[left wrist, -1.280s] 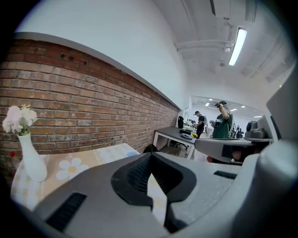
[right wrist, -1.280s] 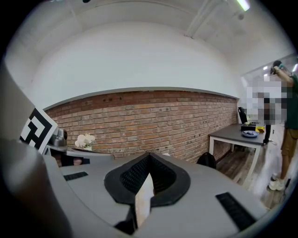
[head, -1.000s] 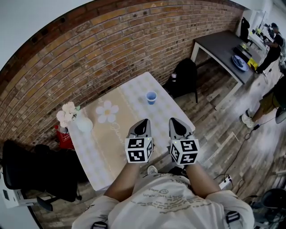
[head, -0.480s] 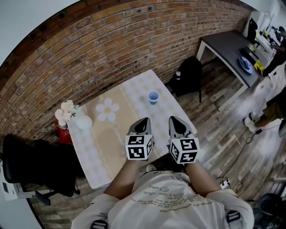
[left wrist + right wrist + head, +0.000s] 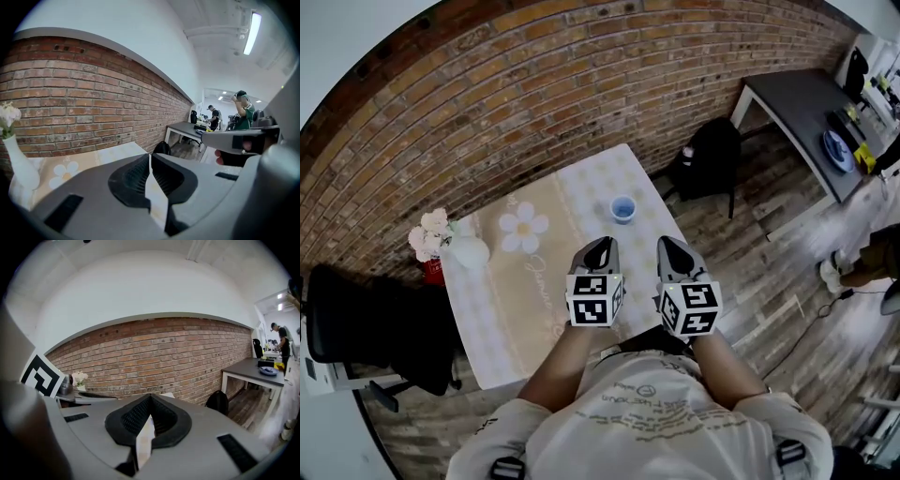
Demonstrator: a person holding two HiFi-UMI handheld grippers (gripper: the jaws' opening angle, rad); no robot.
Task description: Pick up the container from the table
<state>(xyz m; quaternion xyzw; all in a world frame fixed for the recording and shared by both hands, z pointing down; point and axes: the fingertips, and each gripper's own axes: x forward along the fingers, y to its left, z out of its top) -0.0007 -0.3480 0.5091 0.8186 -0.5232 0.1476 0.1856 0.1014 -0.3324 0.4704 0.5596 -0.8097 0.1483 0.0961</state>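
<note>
A small blue container (image 5: 623, 208) stands on the right part of the table (image 5: 502, 309), which wears a pale checked cloth with a beige runner. My left gripper (image 5: 601, 246) hovers over the table's near side, a short way in front of the container, its jaws pressed together with nothing between them. My right gripper (image 5: 666, 245) floats beside it near the table's right edge, jaws also together and empty. In the left gripper view (image 5: 149, 157) and the right gripper view (image 5: 150, 398) the closed jaws hide the container.
A white vase with flowers (image 5: 455, 248) stands at the table's left end, with a daisy print (image 5: 524, 230) on the runner. A brick wall (image 5: 487, 112) runs behind. A black bag (image 5: 710, 159) and a dark table (image 5: 797, 108) lie right; a black chair (image 5: 375, 342) sits left.
Both grippers have moved forward over the table towards the blue container, staying shut. The head view has shifted, so the table sits a little further right and lower in the picture.
</note>
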